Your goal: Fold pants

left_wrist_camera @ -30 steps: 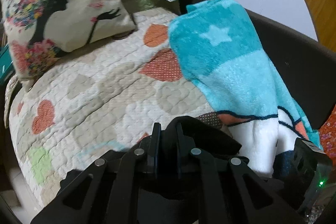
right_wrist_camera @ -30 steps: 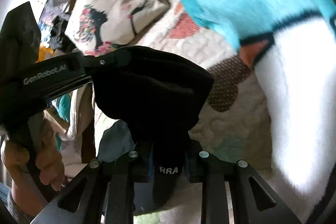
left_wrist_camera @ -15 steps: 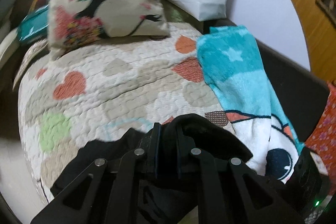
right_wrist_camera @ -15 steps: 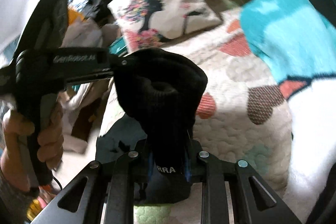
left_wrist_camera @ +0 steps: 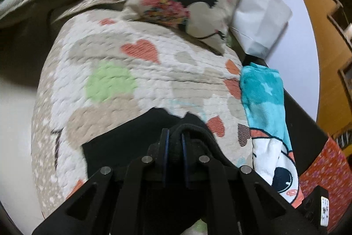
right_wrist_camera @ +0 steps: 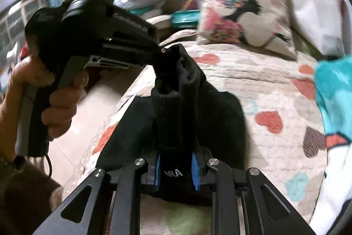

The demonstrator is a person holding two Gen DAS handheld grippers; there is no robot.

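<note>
Over the heart-print quilt (left_wrist_camera: 140, 89), the left tongs (left_wrist_camera: 175, 136) are pinched tight on a bunched edge of the black pants (right_wrist_camera: 217, 116), the right tongs (right_wrist_camera: 176, 160) clamp its ribbed waistband, and the cloth hangs between them, draping onto the quilt.

White letters "ARA" stood on the black pants (right_wrist_camera: 173, 173), on the band clamped in my right hand-held gripper (right_wrist_camera: 176, 171). Lettering on my left hand-held gripper (right_wrist_camera: 132, 25) and its small white label (left_wrist_camera: 323, 211) was too blurred to read.
</note>
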